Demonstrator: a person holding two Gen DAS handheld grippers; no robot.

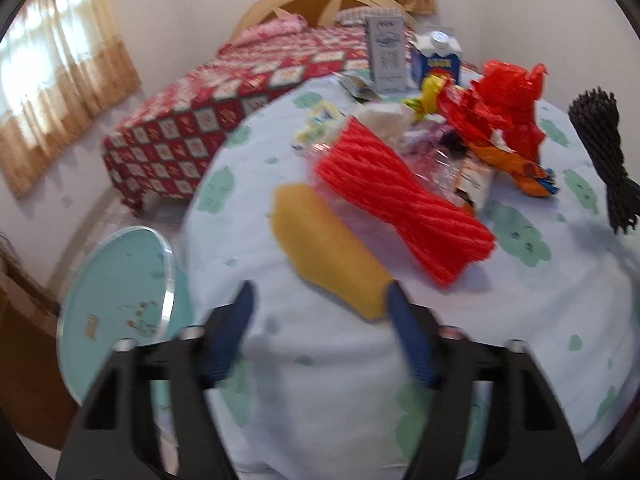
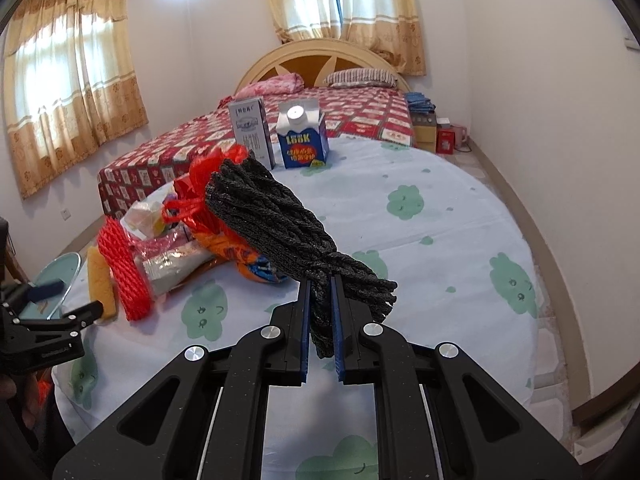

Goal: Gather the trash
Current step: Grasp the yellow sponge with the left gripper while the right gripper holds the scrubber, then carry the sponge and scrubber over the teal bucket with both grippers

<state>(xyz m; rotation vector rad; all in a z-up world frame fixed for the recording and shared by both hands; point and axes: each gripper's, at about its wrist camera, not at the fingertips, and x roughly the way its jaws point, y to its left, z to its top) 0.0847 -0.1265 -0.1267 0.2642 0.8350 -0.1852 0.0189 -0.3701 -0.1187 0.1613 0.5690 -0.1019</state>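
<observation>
A pile of trash lies on the round table's pale blue cloth (image 1: 520,320): a yellow foam sleeve (image 1: 328,248), a red foam net (image 1: 404,208), a red plastic bag (image 1: 500,112) and crumpled wrappers (image 1: 472,176). My left gripper (image 1: 320,292) is open just in front of the yellow sleeve, whose near end lies by the right fingertip; nothing is pinched. It also shows at the left edge of the right wrist view, left gripper (image 2: 68,300) beside the yellow sleeve (image 2: 100,280). My right gripper (image 2: 321,280) is shut on a black foam net (image 2: 276,216), held above the cloth (image 2: 440,208).
Two cartons stand at the table's far edge, a grey one (image 2: 252,132) and a blue one (image 2: 302,140). A round teal stool top (image 1: 120,300) sits low to the left of the table. A bed with a red patterned cover (image 2: 360,116) lies behind.
</observation>
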